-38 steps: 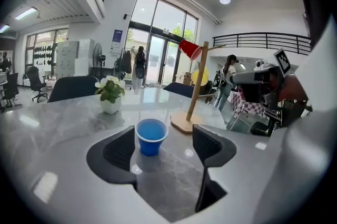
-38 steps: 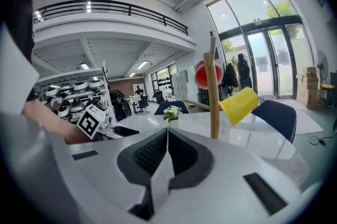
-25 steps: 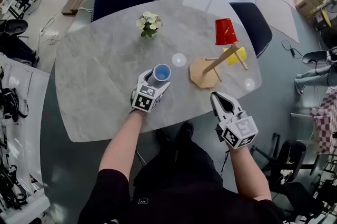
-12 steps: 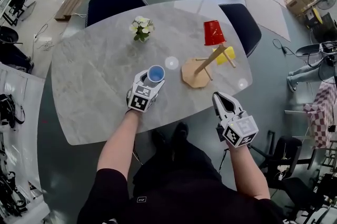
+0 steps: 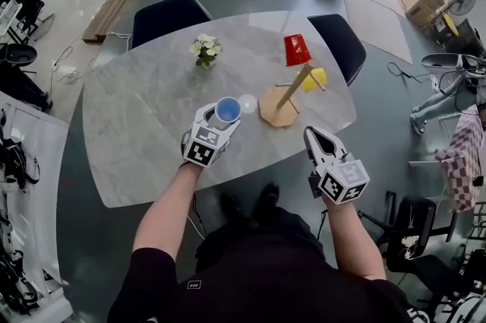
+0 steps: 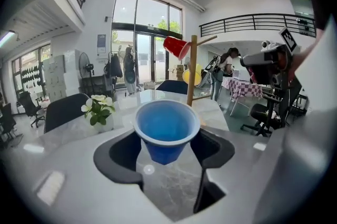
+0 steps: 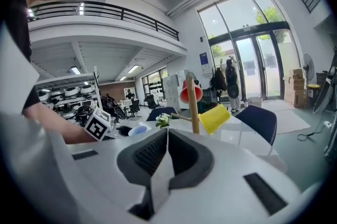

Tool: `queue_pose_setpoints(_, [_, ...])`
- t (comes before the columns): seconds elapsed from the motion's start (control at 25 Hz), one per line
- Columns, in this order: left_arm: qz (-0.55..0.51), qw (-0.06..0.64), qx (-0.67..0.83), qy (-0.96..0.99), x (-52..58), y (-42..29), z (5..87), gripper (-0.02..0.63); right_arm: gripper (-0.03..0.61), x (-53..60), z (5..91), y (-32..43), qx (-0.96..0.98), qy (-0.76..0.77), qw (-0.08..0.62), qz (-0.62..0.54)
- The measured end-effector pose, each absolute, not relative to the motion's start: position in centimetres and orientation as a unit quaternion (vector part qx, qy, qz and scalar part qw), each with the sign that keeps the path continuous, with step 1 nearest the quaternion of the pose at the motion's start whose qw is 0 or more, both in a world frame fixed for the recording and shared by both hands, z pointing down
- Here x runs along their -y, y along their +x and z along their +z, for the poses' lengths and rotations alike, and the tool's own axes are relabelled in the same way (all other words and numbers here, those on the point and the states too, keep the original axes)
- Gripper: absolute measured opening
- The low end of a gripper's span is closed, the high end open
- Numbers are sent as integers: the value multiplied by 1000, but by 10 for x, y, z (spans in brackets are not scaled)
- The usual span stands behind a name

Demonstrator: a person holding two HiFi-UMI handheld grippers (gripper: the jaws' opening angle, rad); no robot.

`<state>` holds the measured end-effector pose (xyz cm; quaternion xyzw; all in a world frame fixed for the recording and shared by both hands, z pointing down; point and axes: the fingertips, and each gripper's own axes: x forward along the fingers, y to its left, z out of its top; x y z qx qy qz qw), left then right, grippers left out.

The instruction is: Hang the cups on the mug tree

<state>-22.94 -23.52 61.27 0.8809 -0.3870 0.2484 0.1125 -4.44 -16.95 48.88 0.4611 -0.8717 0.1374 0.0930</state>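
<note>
My left gripper [image 5: 225, 115] is shut on a blue cup [image 5: 228, 109], mouth up, near the table's front middle. In the left gripper view the blue cup [image 6: 166, 130] sits between both pads, its base just above the marble. The wooden mug tree [image 5: 278, 106] stands to its right, with a red cup [image 5: 297, 50] upside down on top and a yellow cup [image 5: 314, 79] on a side peg. My right gripper [image 5: 311, 137] is shut and empty, off the table's front right edge. Its own view shows the mug tree [image 7: 192, 107] ahead of the right gripper [image 7: 166, 133].
A small pot of white flowers [image 5: 206, 49] stands at the back of the marble table [image 5: 144, 116]. Two dark chairs [image 5: 171, 11] [image 5: 338, 36] are tucked in at the far side. Cables, boxes and office furniture lie around on the floor.
The head view has drifted, so the table sits a little smaller and further left. The left gripper keeps the blue cup near the tree's base. The right gripper has barely moved.
</note>
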Motion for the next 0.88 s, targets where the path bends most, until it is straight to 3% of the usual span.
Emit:
queue_pose_setpoints(0.36, [286,65,389,873,255,-201,566,299,18,202,473,-19,884,446,57,127])
queue_pose_setpoints(0.88, [373,66,413,828,274,-159,567,299,18,228,476,42,890,433,43,136])
